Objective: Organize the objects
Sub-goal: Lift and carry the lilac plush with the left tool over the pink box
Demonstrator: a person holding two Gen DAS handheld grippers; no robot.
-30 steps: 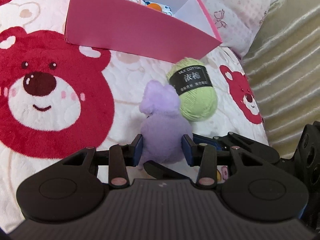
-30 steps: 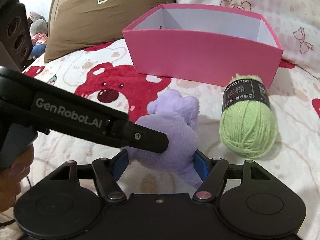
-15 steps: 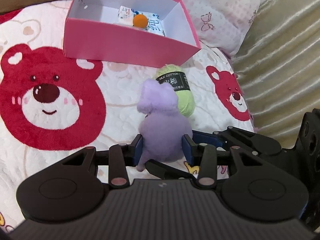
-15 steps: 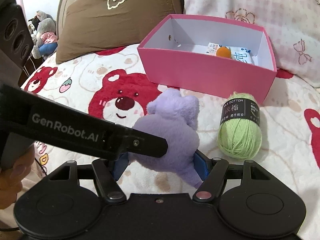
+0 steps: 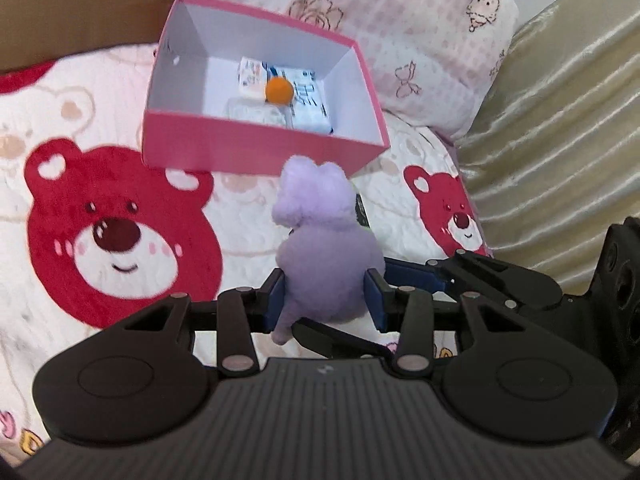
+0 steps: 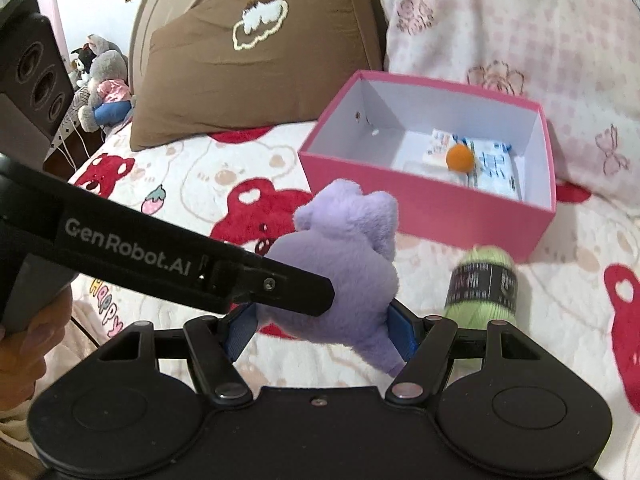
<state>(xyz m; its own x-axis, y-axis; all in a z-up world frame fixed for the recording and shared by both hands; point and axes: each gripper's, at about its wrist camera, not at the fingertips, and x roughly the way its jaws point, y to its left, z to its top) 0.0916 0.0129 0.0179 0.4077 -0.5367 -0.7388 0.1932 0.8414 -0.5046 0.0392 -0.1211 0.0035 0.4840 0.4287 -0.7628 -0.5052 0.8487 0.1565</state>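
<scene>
Both the left gripper (image 5: 324,294) and right gripper (image 6: 320,332) had jaws pinching the purple plush (image 5: 326,248), held just before the pink box (image 5: 256,146). It probably should clear the near wall before release. Only the right view showed the green yarn (image 6: 482,284) beside that box.

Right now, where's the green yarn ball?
In the right wrist view, the green yarn lies on the bedspread at right, just in front of the pink box, beside the purple plush.
</scene>
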